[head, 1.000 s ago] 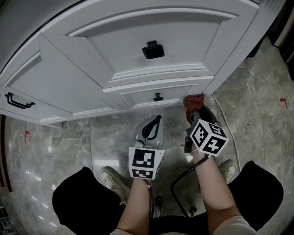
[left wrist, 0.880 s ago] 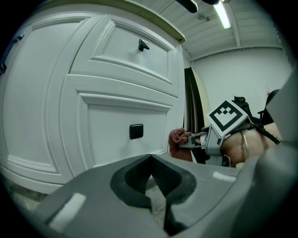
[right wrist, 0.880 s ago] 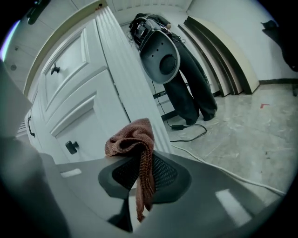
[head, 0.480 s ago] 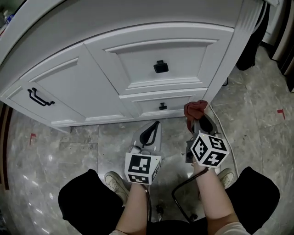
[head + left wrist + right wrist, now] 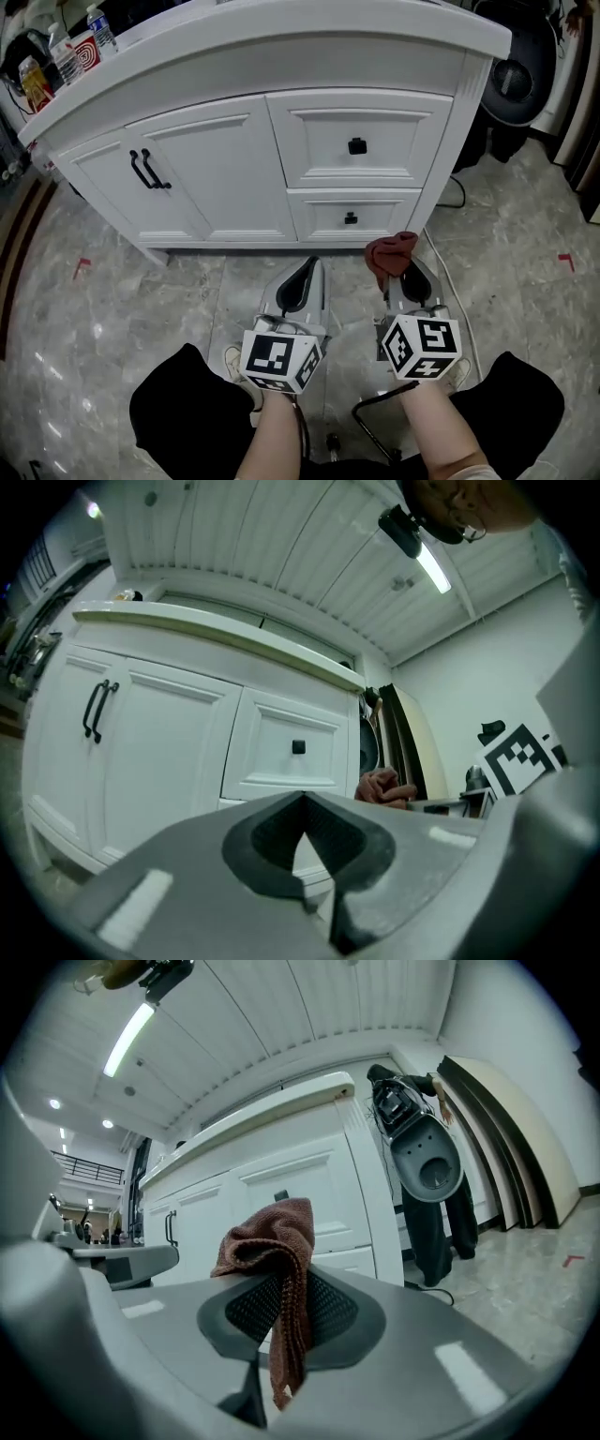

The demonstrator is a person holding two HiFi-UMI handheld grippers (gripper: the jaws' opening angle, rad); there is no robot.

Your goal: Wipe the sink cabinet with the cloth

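A white sink cabinet (image 5: pixel 281 150) stands ahead, with two small drawers at the right and doors with black handles at the left; it also fills the left gripper view (image 5: pixel 187 752) and shows in the right gripper view (image 5: pixel 281 1194). My right gripper (image 5: pixel 409 274) is shut on a reddish-brown cloth (image 5: pixel 389 250), which bunches above the jaws and hangs down between them (image 5: pixel 281 1269). My left gripper (image 5: pixel 302 277) is shut with nothing in it (image 5: pixel 305 855). Both grippers hang above the floor, short of the cabinet's lower drawer (image 5: pixel 351 218).
The floor is grey marble tile (image 5: pixel 112 309). Bottles and cups (image 5: pixel 70 52) stand on the countertop's left end. A dark appliance (image 5: pixel 516 84) stands right of the cabinet. A white cable (image 5: pixel 459 281) lies on the floor at the right. My shoes and dark trouser legs (image 5: pixel 178 412) are below.
The view has pulled back and tilted up, so the whole cabinet front and countertop now show. Both grippers sit lower in view and farther from the drawers, cloth still held.
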